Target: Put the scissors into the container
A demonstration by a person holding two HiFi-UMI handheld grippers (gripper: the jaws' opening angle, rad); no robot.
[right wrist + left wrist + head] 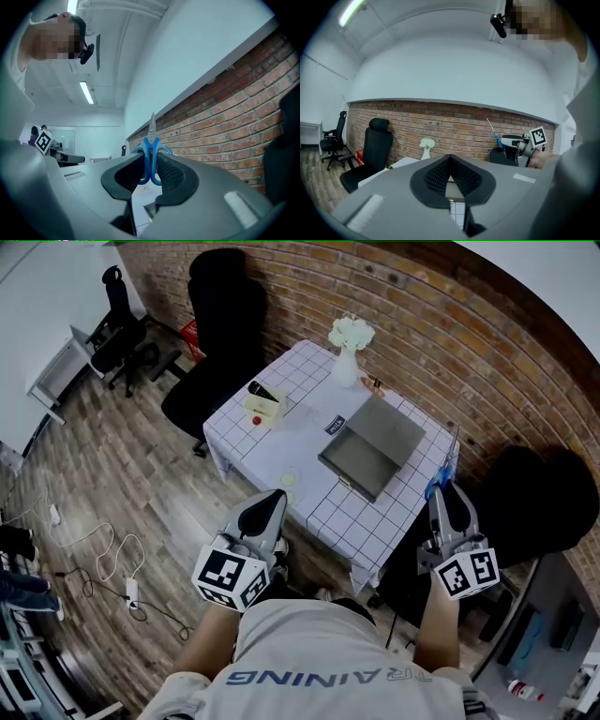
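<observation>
The blue scissors (pixel 151 157) are squeezed by their handles between the shut jaws of the right gripper (pixel 151 168). The blade is pointed straight up, toward 12 o'clock. Nothing is held in the left gripper (pixel 450 161); its jaws are pressed together on empty air.

In the head view, the right gripper is held up in the air by the right edge of the table (pixel 309 399), and the scissors are seen just past its tip. The left gripper is held near the front edge of the table. The grey box (pixel 361 454) is found on the table, at about 10 o'clock from the right gripper and 1 o'clock from the left one. It looks open, and nothing is seen inside it. A vase (pixel 345 362) of white flowers is placed at the far end of the table.

So the first part seems done: the scissors are picked up. They are not yet in the box. It looks like they must be carried over the box, lowered in and let go.
</observation>
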